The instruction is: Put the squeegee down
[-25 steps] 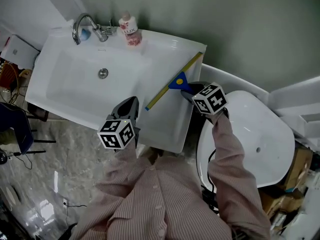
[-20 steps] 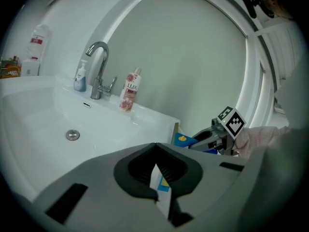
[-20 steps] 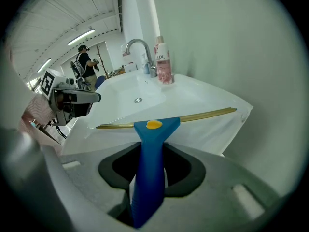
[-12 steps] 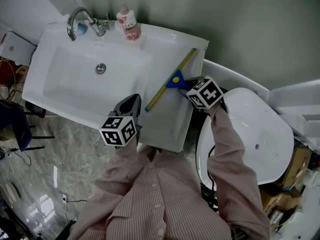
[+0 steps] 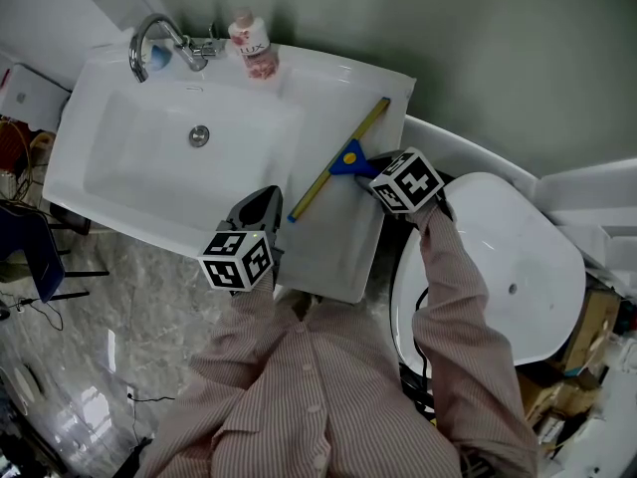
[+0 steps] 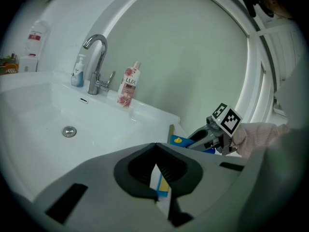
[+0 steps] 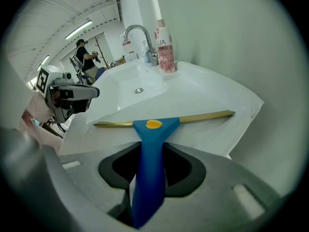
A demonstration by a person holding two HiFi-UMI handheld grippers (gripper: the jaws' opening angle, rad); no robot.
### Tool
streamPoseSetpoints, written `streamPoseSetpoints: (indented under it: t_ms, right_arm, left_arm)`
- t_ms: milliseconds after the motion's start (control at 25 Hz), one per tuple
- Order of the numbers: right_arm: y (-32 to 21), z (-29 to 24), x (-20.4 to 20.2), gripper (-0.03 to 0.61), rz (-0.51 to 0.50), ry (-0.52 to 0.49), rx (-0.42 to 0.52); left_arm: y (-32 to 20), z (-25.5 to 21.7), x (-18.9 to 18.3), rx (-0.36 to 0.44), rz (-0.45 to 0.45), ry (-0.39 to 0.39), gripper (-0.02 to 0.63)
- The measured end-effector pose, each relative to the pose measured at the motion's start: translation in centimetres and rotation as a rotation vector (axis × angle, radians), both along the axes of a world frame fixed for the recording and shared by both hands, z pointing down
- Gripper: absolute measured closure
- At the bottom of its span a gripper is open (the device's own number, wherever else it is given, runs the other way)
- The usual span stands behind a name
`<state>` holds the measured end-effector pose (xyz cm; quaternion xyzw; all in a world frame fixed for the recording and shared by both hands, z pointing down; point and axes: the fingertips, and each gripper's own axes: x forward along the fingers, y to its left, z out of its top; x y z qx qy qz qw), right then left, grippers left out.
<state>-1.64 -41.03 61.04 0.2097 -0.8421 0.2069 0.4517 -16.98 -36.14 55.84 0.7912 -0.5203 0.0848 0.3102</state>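
Squeegee (image 5: 348, 157) near sink (image 5: 320, 255) right edge

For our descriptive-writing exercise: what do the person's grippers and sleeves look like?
The left gripper and right gripper have grey bodies and dark-lined jaws. Each carries a cube of black-and-white square markers. The sleeves are pink with fine stripes.
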Motion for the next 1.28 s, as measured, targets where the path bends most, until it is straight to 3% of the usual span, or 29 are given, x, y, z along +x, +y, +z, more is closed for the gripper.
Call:
streamPoseSetpoints:
  t_ms: [520, 800, 1280]
  right_arm:
    - [0.0, 0.0, -0.2, 0.42, 0.005, 0.001, 0.041]
    - [-0.2, -1.1, -0.3, 0.416, 0.027, -0.046, 0.075]
    - [-1.2, -6.0, -0.2, 0.439, 0.138, -0.205, 0.24]
  left_arm:
    - [0.2, -0.2, -0.2, 0.007, -0.005, 0.004, 0.612]
    - [0.4, -0.6, -0.3, 0.021, -0.004, 0.004, 0.612]
    - [0.8, -3.5, 0.7, 0.094, 0.033, -0.009, 0.612]
